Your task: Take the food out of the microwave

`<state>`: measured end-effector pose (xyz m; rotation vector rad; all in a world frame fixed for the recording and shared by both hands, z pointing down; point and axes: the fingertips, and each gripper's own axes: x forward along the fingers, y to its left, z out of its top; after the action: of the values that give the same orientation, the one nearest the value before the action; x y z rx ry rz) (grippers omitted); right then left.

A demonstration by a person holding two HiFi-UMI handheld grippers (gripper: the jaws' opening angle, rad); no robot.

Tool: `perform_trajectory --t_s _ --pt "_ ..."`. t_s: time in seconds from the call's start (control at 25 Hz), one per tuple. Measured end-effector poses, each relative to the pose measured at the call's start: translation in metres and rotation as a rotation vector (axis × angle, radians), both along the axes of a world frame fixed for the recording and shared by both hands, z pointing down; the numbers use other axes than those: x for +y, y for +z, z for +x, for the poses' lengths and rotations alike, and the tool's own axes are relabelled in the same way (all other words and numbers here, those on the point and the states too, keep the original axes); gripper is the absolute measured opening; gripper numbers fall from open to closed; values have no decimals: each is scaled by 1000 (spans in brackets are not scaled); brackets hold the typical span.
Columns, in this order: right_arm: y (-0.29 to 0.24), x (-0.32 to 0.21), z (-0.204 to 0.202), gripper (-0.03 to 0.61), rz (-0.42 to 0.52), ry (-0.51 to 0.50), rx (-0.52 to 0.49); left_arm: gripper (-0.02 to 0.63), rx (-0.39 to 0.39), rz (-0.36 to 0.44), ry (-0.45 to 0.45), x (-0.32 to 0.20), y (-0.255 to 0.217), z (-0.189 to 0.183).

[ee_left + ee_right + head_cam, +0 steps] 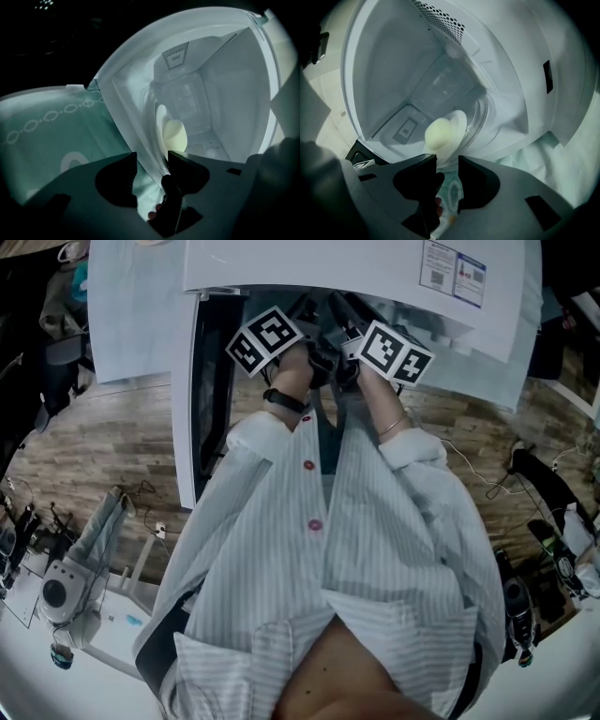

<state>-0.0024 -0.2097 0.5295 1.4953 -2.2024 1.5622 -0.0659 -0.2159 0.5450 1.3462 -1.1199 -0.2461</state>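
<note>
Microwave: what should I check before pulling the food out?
1. Door open wide: ok, it is swung aside.
2. Food sitting on the plate: ok, it rests in the middle.
3. Left hand-held gripper gripping the plate: not ok, its jaws are apart, with the rim just ahead of the gap.
4. Right hand-held gripper gripping the plate: not ok, its jaws are apart too, with the rim at the gap.
5. Plate level, so the food will not slide: cannot tell.
6. Plate cool enough: cannot tell.
</note>
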Motion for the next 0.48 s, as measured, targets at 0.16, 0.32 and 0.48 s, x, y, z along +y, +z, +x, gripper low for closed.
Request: perform_trajectory --t_s 0.16,0.32,0.48 --pt "2 3 -4 166 -14 -3 -19 179 25 7 -8 -1 -3 1" --pt "5 5 -8 167 -30 0 -55 146 35 17 -8 1 -6 0" --pt "5 9 -13 167 -39 1 -92 93 24 39 0 2 -12 -2"
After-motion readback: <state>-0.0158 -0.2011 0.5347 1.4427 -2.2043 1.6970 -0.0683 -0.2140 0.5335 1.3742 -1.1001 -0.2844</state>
